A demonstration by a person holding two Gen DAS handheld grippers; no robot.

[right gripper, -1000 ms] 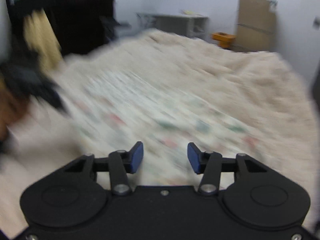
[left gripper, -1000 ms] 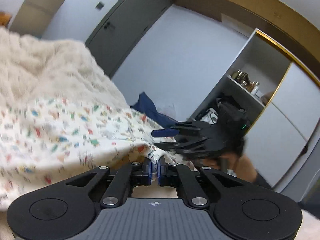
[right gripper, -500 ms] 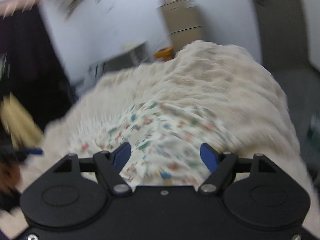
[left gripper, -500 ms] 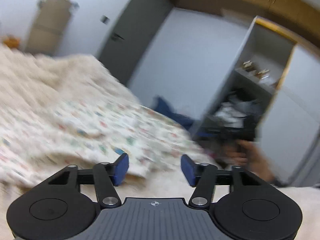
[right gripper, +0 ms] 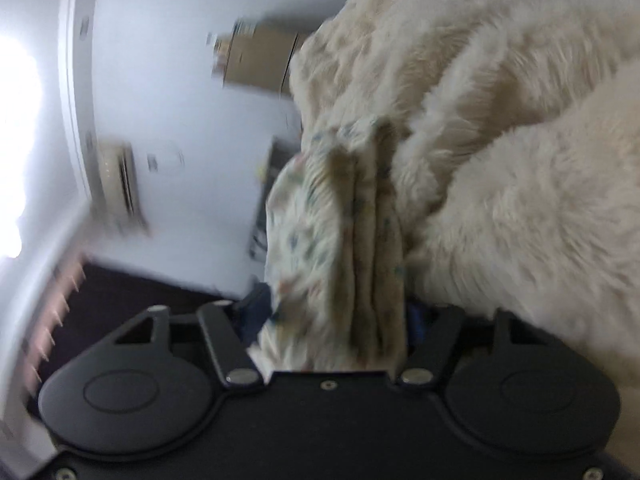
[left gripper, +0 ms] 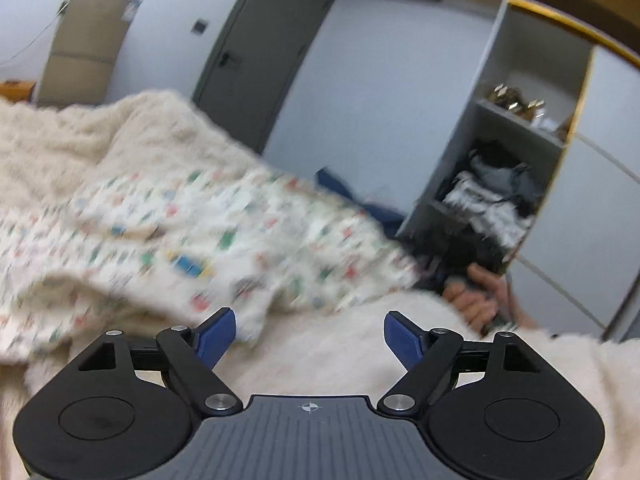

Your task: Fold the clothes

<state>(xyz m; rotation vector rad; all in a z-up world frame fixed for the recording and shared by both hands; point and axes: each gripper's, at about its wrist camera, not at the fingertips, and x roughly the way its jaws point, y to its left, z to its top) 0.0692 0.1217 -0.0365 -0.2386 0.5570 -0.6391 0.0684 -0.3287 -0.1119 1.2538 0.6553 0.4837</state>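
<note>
Fluffy cream blanket (left gripper: pixel 328 356) fills near and left scene. Printed garment (left gripper: pixel 192 240) lies spread on it, far of left gripper (left gripper: pixel 310 330), blurred. Left gripper jaws wide apart, empty, over bare blanket. Right gripper (right gripper: pixel 334 320) jaws around bunched folds of garment (right gripper: pixel 344 240); whether clamped, cannot tell. Hand (left gripper: pixel 476 296) far right.

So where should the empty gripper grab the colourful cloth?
Probably the loose corner of the printed cloth hanging just ahead of the left gripper, whose jaws stand wide open. Come straight forward, low over the fluffy blanket; that edge droops free. The right gripper already has bunched folds between its jaws.
</note>
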